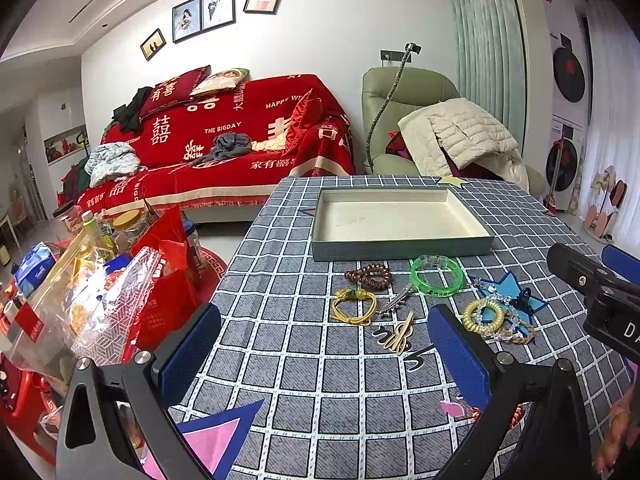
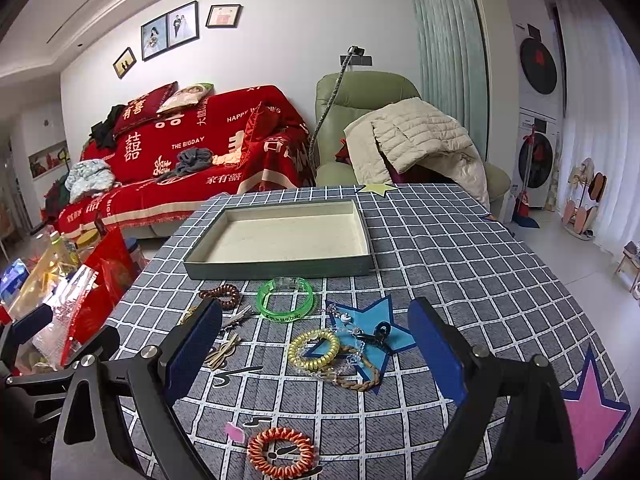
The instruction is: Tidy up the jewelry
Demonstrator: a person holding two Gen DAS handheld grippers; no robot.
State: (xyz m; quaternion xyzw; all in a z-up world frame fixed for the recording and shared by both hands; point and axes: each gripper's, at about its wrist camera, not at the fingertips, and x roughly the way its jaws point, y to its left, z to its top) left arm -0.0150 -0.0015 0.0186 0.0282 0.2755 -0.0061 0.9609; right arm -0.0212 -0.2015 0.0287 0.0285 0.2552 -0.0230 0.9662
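Both tongs wide, nothing held. Left tongs (image 1: 324, 354) hover over the near-left part of the bench (image 1: 280, 380); right tongs (image 2: 316, 352) are over the right-hand cluster. Tray (image 1: 400, 248) is at the far side, nothing in it; all the jewelry sits loose on the checked cloth in front of it.

Risks, left to right:

- Brown coil tie (image 1: 369, 276) and yellow cord bracelet (image 1: 354, 306): soft and springy. A pinch on one side will likely deform them, and they could pop out on the lift. The cord has loose loops that could drag.
- Silver clip (image 1: 396, 300) and the flat tan hairpin (image 1: 400, 334): low profile on fabric. Pads may slide over them or pinch cloth instead, and pulling the cloth shifts everything.
- Green bangle (image 1: 437, 276): rigid and smooth, just beside the tray wall. Gripped across the rim it could rotate or squirt out, or knock the tray.
- Right cluster is the worst: yellow coil (image 2: 314, 350), clear bead bracelet (image 2: 348, 360), braided band (image 2: 360, 380) and black clip (image 2: 380, 334) overlap and touch. Closing there probably grabs two, or lifts one and trails another off the bench edge.
- Orange coil (image 2: 282, 456) sits nearest, partly under the right tongs' body. Easy to miss or sweep.
- Left edge: bags and jars (image 1: 100, 272) stand next to the bench; a wide swing of the left tongs could clip them.
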